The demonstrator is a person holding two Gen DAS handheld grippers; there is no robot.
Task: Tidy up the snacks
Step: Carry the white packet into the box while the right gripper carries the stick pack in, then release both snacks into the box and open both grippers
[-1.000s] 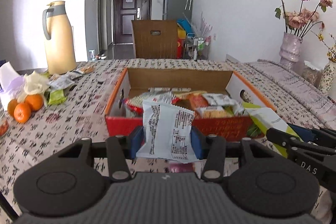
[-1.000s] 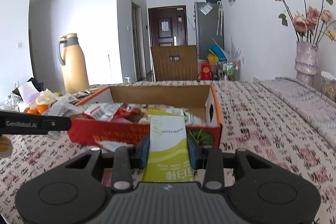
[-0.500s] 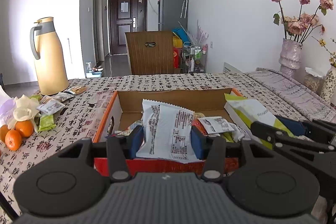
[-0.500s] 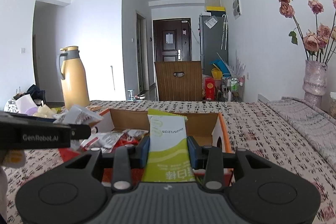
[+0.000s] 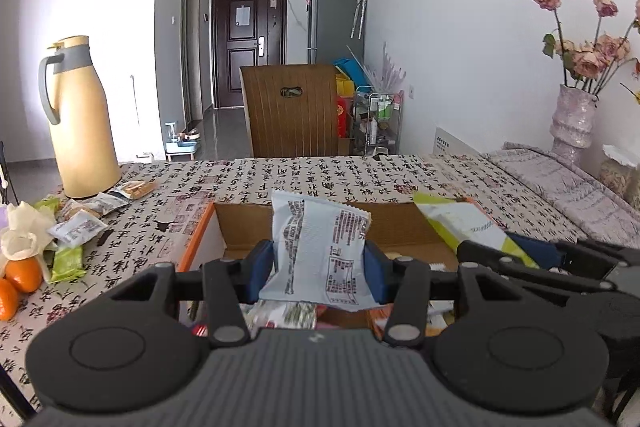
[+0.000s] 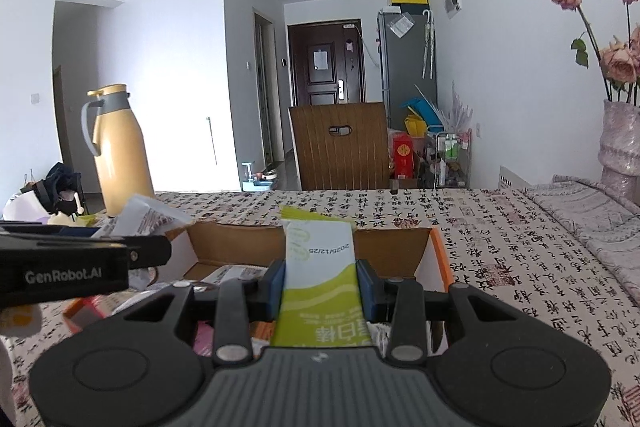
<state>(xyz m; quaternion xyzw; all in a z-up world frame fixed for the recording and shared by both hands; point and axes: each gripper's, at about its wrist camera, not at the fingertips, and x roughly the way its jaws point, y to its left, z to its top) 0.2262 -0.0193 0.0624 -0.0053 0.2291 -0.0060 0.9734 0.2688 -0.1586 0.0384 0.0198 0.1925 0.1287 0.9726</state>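
My left gripper (image 5: 319, 273) is shut on a pale blue snack packet (image 5: 320, 251) and holds it over the open cardboard box (image 5: 240, 227) with orange and red sides. My right gripper (image 6: 320, 283) is shut on a green and white snack packet (image 6: 320, 275), also above the box (image 6: 236, 247). In the left wrist view the right gripper (image 5: 532, 257) with its green packet (image 5: 460, 223) comes in from the right. In the right wrist view the left gripper's black finger (image 6: 80, 263) crosses the left side. Several snacks lie in the box, mostly hidden under the grippers.
Loose snack packets (image 5: 80, 227) and oranges (image 5: 22, 273) lie on the patterned tablecloth at left, by a tall yellow thermos (image 5: 80, 119). A vase of dried roses (image 5: 572, 119) stands at far right. A wooden chair back (image 5: 292, 109) is beyond the table's far edge.
Both grippers have risen and moved forward over the box, each still holding its packet. The box's front wall has dropped out of sight below the grippers.
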